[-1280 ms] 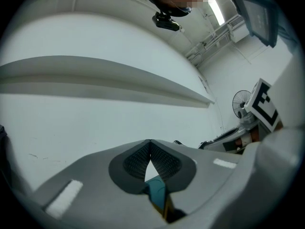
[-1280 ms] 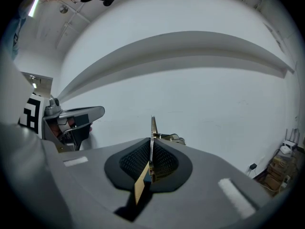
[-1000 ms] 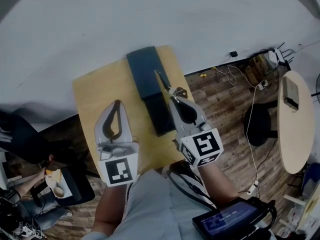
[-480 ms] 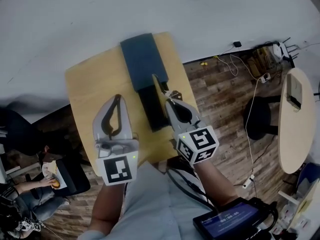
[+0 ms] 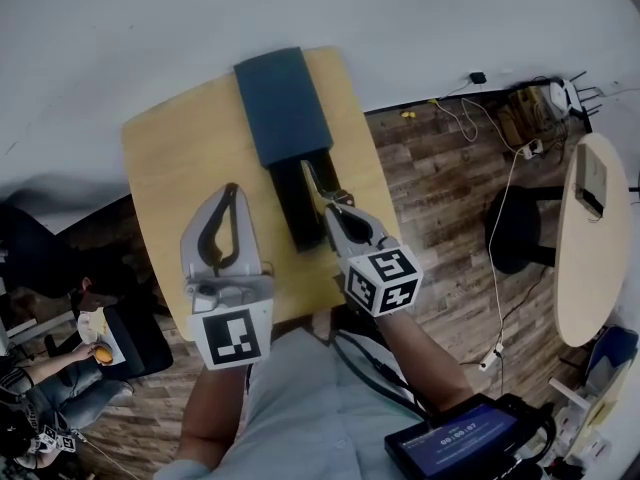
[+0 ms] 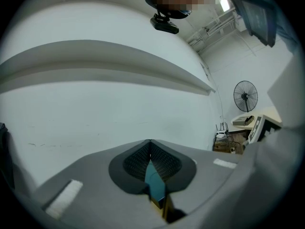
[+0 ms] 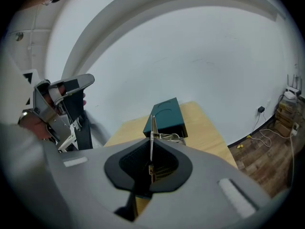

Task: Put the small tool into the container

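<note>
Right tongs (image 5: 335,206) are clamped shut on the small tool (image 5: 318,176), a thin metal piece held edge-on between the pads (image 7: 164,163) and pointed toward 12 o'clock. The tool's tip is seen at the 3 o'clock edge of the dark tray (image 5: 295,208) that is slid out of the teal container (image 5: 280,103); contact cannot be told. The container is set at the 12 o'clock end of the wooden table (image 5: 180,158). Left tongs (image 5: 232,190) are closed on nothing and held over the table at 9 o'clock of the tray.
</note>
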